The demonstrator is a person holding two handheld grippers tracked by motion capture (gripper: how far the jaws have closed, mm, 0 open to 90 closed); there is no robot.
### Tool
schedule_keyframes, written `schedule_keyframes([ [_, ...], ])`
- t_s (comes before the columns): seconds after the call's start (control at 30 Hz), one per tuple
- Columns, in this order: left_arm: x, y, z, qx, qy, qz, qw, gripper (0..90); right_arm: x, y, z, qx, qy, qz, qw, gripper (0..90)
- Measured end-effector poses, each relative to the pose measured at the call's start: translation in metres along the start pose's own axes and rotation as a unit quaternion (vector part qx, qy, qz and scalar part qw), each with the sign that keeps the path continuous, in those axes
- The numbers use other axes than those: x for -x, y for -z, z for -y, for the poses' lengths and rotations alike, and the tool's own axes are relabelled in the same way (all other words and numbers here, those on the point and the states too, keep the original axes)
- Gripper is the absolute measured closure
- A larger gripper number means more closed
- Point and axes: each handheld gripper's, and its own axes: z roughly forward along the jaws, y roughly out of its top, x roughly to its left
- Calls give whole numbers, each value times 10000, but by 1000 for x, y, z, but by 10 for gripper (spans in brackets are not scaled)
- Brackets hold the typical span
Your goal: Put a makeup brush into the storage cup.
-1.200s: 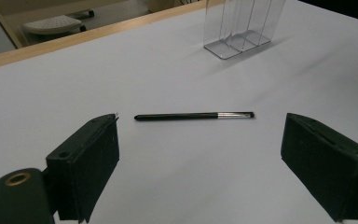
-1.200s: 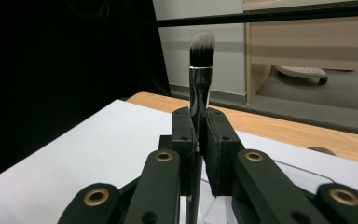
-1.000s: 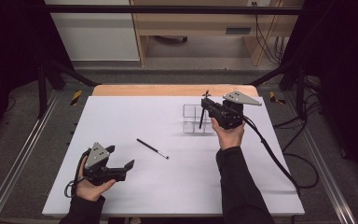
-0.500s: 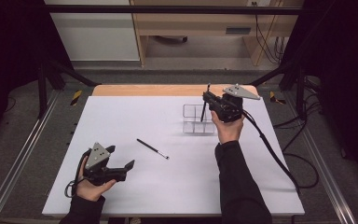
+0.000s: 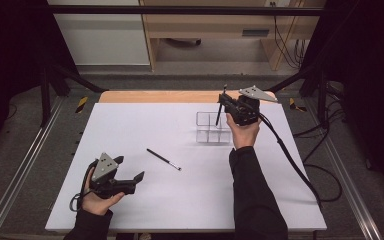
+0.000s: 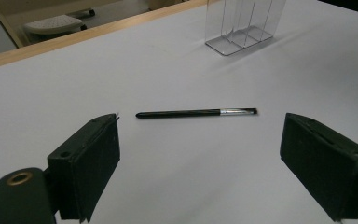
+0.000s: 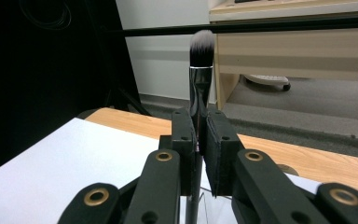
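High view has the right gripper (image 5: 226, 106) clamped on a makeup brush (image 5: 220, 108), held upright with bristles up right above the clear organizer (image 5: 213, 128), so I'd guess it's lined up to drop handle-first into a slot. Left gripper (image 5: 130, 170) sits wide open near the front edge, facing a thin brush (image 5: 163, 159) lying alone on plenty of bare table (image 5: 130, 125)

clear organizer (image 5: 213, 128) mid-table, thin brush (image 5: 163, 159) lying loose
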Motion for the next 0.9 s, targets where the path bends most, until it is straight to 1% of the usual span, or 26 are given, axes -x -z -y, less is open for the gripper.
schedule_keyframes([
  [0.33,0,0,0,1,1,4,10000,112,3,-9,-2,66,-13,78,9999,838],
  [0.63,0,1,0,10,0,26,10000,113,3,-22,2,5,0,131,9999,839],
  [0.9,-1,1,0,17,15,13,10000,113,1,-32,11,-135,38,166,9998,839],
])
